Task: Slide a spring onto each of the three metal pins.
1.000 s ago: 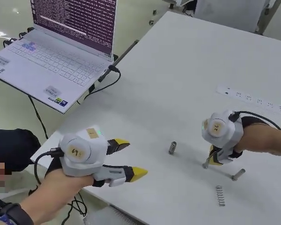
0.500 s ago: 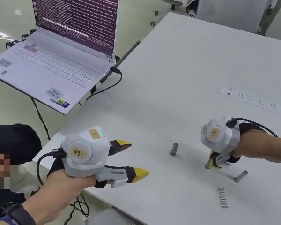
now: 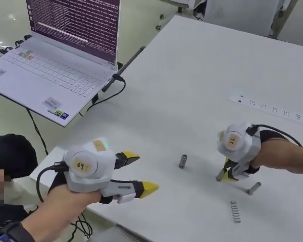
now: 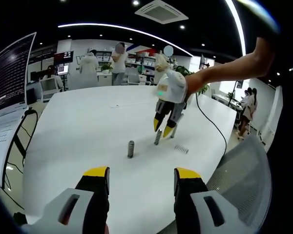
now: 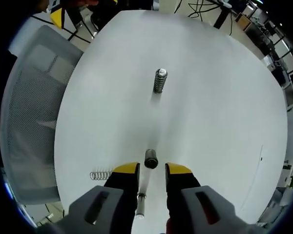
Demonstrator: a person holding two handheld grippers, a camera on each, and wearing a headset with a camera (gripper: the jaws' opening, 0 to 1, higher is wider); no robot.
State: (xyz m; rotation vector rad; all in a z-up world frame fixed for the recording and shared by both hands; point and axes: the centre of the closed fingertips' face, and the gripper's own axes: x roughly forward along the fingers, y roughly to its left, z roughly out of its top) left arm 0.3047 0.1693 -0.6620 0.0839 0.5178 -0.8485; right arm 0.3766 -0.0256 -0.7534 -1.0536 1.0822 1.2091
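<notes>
A white table (image 3: 202, 65) in an open office, curved ceiling strip lights (image 4: 122, 28) and a vent (image 4: 161, 10) overhead; pale glossy floor (image 3: 141, 25), laptop (image 3: 55, 60) perhaps on a stand, grey mesh chair (image 5: 29, 122)

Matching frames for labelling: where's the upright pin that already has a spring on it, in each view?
Head view: sprung pin stands between left gripper and right gripper.
Left gripper view: sprung pin near centre, beyond the jaws, picture-left of the right gripper.
Right gripper view: sprung pin upper centre, straight ahead of the jaws.
Shared landmark: loose spring, lying flat.
</notes>
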